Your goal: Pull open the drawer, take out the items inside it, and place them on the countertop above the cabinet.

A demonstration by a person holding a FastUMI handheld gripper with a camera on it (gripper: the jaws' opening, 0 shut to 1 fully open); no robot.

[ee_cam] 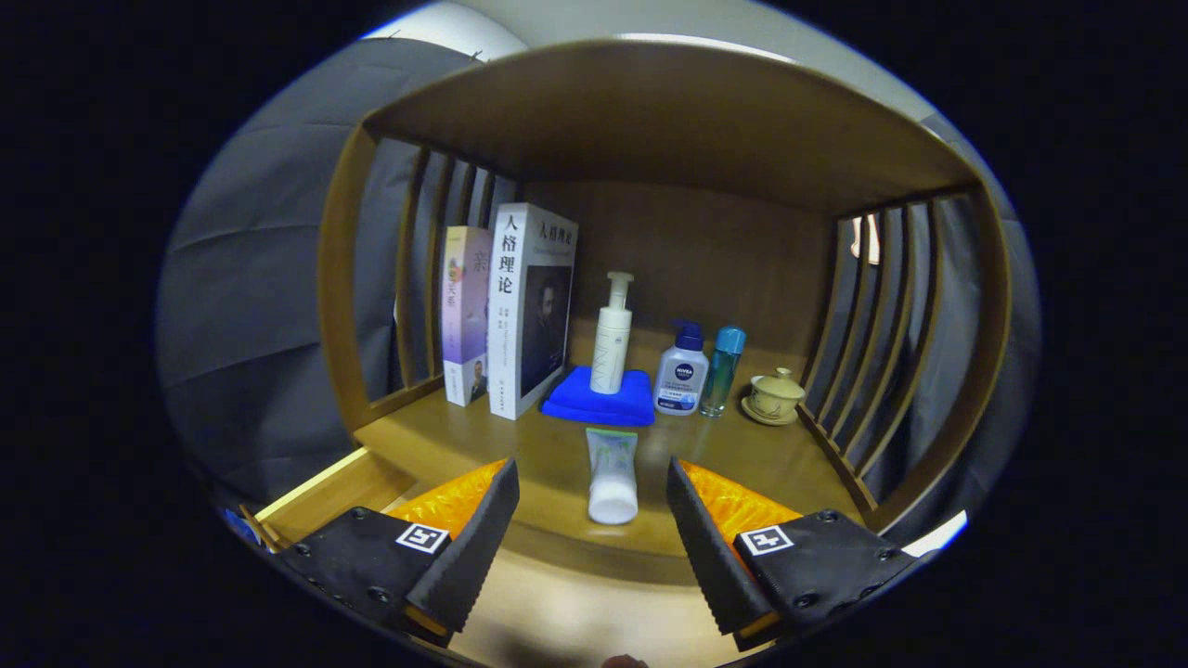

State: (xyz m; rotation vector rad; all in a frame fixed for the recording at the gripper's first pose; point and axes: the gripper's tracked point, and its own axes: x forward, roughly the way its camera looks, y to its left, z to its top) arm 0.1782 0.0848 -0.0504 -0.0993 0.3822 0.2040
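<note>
Gripper [592, 501] sat wide open at bottom centre, holding nothing. White tube [613, 475] lay on the countertop [520, 445] between the fingertips, touching neither, cap toward the camera. Pulled-out drawer [320, 496] showed at lower left. Mid-frame behind: blue cloth [571, 401] under a white pump bottle [612, 348], two more bottles and a lidded cup [775, 397] to the right, two upright books [520, 306] to the left.
</note>
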